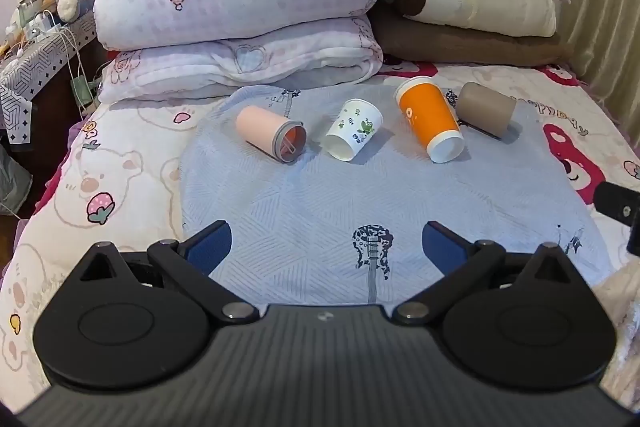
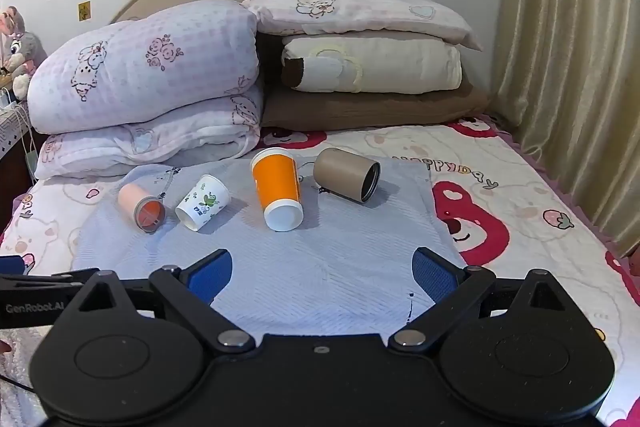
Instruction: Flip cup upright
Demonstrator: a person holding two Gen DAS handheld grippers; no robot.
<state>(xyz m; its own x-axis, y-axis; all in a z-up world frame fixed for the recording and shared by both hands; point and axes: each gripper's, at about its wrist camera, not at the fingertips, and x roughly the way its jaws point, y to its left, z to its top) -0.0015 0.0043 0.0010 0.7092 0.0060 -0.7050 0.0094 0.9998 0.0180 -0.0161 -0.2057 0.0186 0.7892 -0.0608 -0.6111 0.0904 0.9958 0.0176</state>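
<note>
Several cups lie on their sides in a row on a pale blue cloth on the bed. From left: a pink cup, a small white leaf-print paper cup, an orange paper cup, and a brown cup. Their mouths face toward me. My left gripper is open and empty, short of the cups. My right gripper is open and empty, also short of them.
Folded quilts and pillows are stacked behind the cups by the headboard. A cluttered bedside table with a plush rabbit stands at the left. A curtain hangs at the right. The other gripper shows at the edge.
</note>
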